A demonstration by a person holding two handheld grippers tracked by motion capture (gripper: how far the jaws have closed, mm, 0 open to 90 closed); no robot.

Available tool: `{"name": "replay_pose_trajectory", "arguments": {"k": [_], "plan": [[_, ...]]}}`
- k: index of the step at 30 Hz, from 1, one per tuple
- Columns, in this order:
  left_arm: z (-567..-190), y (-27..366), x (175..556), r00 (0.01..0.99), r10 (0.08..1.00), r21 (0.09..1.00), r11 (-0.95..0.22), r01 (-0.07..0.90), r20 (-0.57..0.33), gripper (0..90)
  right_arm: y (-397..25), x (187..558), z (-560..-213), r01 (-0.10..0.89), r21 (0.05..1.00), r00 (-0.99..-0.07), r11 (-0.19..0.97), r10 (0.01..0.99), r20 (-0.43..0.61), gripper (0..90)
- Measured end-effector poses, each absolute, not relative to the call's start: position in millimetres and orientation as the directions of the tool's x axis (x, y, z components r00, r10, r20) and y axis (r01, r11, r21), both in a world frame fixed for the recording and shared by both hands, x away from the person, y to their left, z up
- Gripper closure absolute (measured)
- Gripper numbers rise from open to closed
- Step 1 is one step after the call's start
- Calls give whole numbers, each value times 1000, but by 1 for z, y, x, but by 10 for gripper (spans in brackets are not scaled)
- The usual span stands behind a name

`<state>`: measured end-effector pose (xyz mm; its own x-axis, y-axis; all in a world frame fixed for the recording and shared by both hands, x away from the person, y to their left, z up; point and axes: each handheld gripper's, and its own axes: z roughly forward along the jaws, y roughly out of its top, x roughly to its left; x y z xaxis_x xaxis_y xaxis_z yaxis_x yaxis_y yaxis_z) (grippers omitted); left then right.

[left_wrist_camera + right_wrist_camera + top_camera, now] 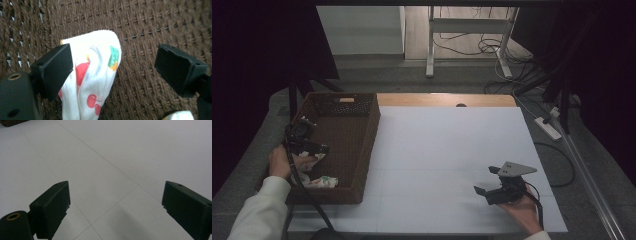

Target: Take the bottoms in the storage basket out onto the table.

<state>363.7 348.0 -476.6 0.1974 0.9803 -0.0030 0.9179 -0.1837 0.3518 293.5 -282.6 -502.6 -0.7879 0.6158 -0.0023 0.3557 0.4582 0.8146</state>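
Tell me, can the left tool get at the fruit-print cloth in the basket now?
Probably yes: the left tool is open just above the cloth in the basket, with nothing between them.

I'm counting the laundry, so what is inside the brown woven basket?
In the basket lies a white fruit-print cloth, between the open jaws of the left gripper. A second white piece peeks in at the edge. The gripper and hand cover part of the basket floor.

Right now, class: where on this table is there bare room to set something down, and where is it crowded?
The white sheet lies bare between the wicker basket and the right gripper, which is open over its near right corner. Crowded: the basket's near end, where the open left gripper hangs over a fruit-print cloth.
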Motion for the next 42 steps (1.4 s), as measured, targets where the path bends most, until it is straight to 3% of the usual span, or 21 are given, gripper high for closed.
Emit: {"name": "replay_pose_trajectory", "arguments": {"k": [11,14,30,39,42], "plan": [[-484,343,369,201,980,299,-195,934,11,158,-282,294,-503,357,814,-789,459,615,0,81],[-486,343,370,197,980,310,-181,934,-20,165,-282,294,-503,358,813,-789,460,615,-1,81],[-504,345,376,155,987,227,-159,961,36,161,-281,293,-503,354,811,-794,466,607,-2,81],[-510,342,380,155,986,193,-166,967,69,204,-282,293,-503,355,809,-798,468,603,1,81],[-513,343,380,151,985,173,-163,971,79,259,-281,293,-503,354,811,-797,466,604,1,81]]}}
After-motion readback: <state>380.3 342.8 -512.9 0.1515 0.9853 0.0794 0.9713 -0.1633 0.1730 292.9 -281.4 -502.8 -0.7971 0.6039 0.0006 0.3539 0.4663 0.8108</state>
